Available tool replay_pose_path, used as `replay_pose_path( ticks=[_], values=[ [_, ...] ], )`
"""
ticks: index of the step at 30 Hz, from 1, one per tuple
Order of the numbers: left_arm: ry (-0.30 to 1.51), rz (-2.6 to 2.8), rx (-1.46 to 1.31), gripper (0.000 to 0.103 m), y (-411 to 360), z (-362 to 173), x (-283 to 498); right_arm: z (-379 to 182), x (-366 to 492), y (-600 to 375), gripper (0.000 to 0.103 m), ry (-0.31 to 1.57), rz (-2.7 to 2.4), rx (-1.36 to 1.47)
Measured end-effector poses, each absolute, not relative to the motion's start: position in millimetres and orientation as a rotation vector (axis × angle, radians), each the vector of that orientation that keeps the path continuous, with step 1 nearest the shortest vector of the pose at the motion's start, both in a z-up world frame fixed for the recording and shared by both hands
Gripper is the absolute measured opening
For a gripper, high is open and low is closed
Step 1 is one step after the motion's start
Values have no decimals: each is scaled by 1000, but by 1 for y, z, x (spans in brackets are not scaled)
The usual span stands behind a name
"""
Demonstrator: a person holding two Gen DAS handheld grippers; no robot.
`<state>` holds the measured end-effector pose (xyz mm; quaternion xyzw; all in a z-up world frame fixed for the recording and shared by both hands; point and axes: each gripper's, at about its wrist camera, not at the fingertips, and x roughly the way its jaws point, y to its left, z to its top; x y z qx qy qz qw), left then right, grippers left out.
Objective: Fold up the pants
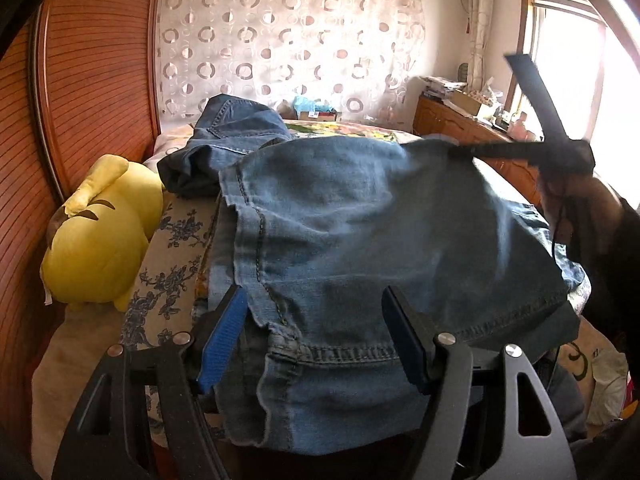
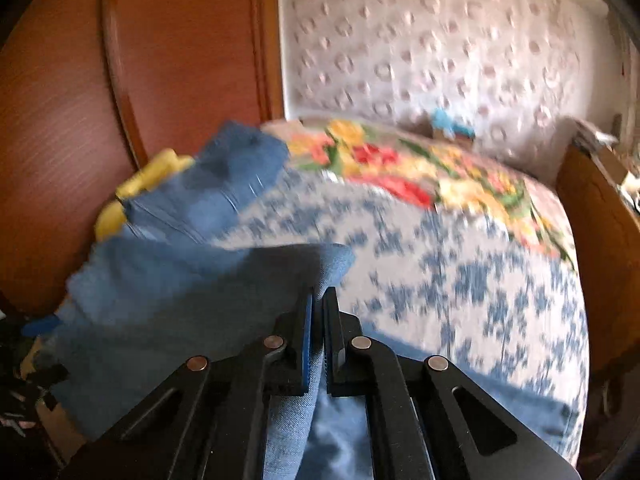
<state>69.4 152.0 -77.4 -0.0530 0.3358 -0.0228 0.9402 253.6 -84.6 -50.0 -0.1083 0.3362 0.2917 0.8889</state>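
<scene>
Blue denim pants (image 1: 360, 240) lie on the bed, part folded, with the waist end bunched at the far left. My left gripper (image 1: 316, 316) is open, its fingers standing either side of the near hem, which drapes between them. My right gripper (image 2: 319, 300) is shut on a fold of the pants (image 2: 180, 280) and holds that edge up off the bed; this view is blurred by motion. The right gripper also shows in the left wrist view (image 1: 464, 151), at the far right corner of the denim.
The bed has a blue floral cover (image 2: 460, 280) and a bright flowered blanket (image 2: 400, 168) behind it. A yellow plush toy (image 1: 96, 240) lies at the left by the wooden headboard (image 1: 80, 80). A wooden cabinet (image 1: 460, 124) with clutter stands at the right under the window.
</scene>
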Motion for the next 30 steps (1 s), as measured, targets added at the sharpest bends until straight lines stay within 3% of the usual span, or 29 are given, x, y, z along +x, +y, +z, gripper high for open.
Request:
replay_pose_path(
  ticks=[4, 6, 9, 18, 30],
  values=[
    [686, -42, -103, 71, 149, -77, 71, -57, 254, -94, 19, 704, 608, -204],
    [684, -41, -102, 71, 147, -76, 71, -55, 248, -104, 30, 690, 604, -195],
    [675, -40, -99, 71, 144, -73, 71, -52, 232, -124, 34, 670, 609, -173],
    [632, -28, -93, 71, 136, -56, 65, -46, 170, -185, 42, 604, 584, -114],
    [612, -96, -53, 71, 98, -41, 75, -15, 113, -248, 43, 483, 486, -117]
  ],
)
